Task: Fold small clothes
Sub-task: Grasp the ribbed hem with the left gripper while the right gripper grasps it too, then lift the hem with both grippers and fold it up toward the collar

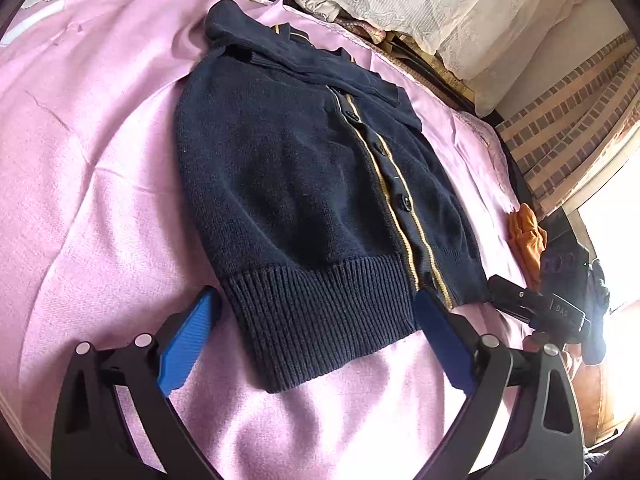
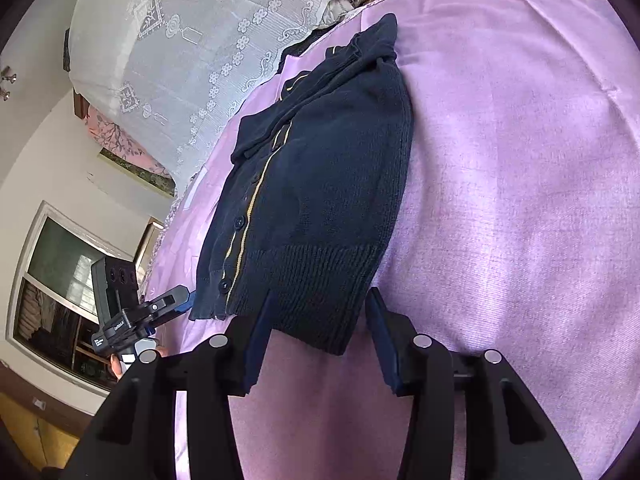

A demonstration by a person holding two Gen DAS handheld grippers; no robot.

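Navy knit cardigan (image 1: 304, 184) lies flat on the pink bedsheet (image 1: 88, 184), centre of the left wrist frame, buttoned placket with tan piping running from upper centre down to lower right. Sleeves look folded in across the top (collar end is bunched, can't read the layers). Ribbed hem (image 1: 320, 320) points toward me.

My left tool (image 1: 316, 306) is spread wide, blue pads either side of the hem's left portion, nothing gripped; I can't tell whether the pads touch the fabric.

Right wrist view: same cardigan sits centre frame, hem (image 2: 320, 304) at the bottom. My right tool (image 2: 320, 300) is about half open, its pads straddling the hem's right corner, not pressing on it, so I read no grip.

Lace cover (image 2: 192, 48) fills the upper left of that frame. Orange cloth (image 1: 528, 236) lies at the right edge of the left view, beside the other tool.
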